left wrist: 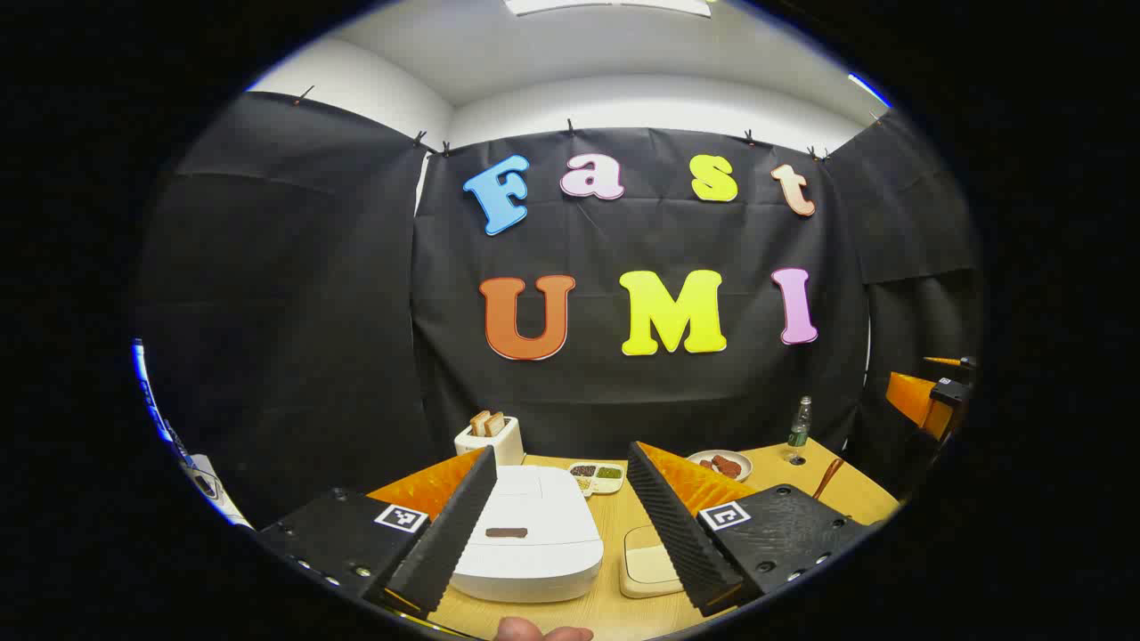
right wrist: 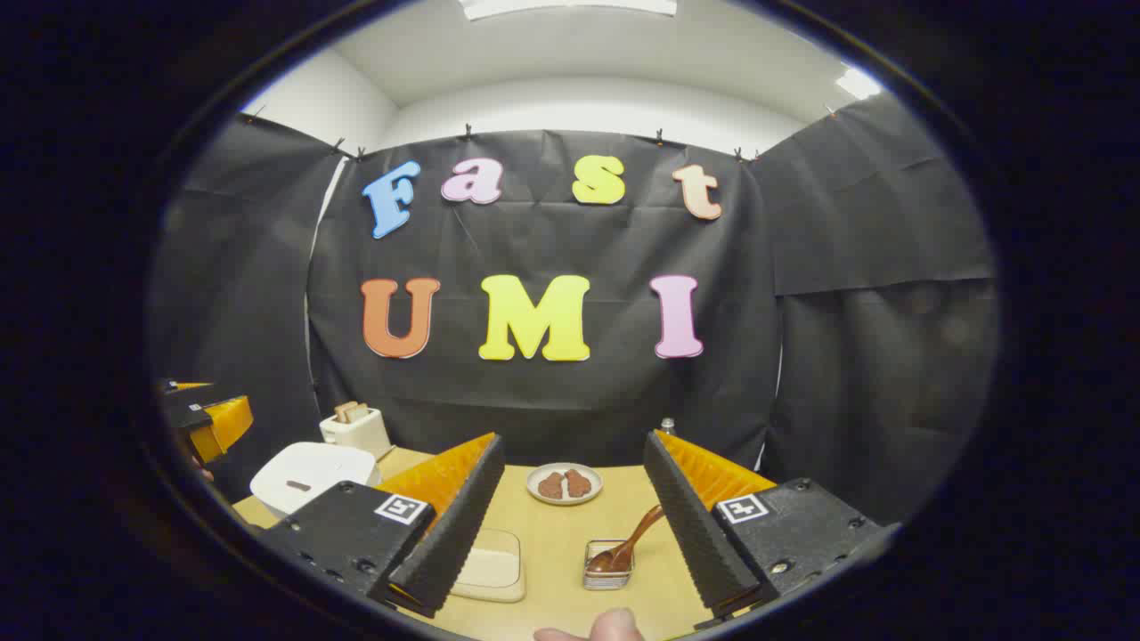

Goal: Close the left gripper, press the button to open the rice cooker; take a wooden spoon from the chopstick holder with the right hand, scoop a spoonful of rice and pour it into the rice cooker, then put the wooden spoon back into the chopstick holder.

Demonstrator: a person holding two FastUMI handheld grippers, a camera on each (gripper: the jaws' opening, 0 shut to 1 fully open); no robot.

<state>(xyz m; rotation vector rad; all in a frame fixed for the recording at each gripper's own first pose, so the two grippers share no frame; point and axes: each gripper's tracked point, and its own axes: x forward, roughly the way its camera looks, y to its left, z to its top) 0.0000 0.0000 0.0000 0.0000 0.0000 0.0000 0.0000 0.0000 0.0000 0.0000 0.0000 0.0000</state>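
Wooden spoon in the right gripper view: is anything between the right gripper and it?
Nothing visible. The right gripper is open, and the wooden spoon leans in the chopstick holder just ahead, between its fingers, with bare table around; the plate sits farther back.

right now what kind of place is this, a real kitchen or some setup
Probably a staged booth set up as a kitchen, not a real one: black cloth walls surround a wooden table holding a rice cooker, a toaster and a plate of food.

Closed rice cooker (left wrist: 527, 534) between spread jaws
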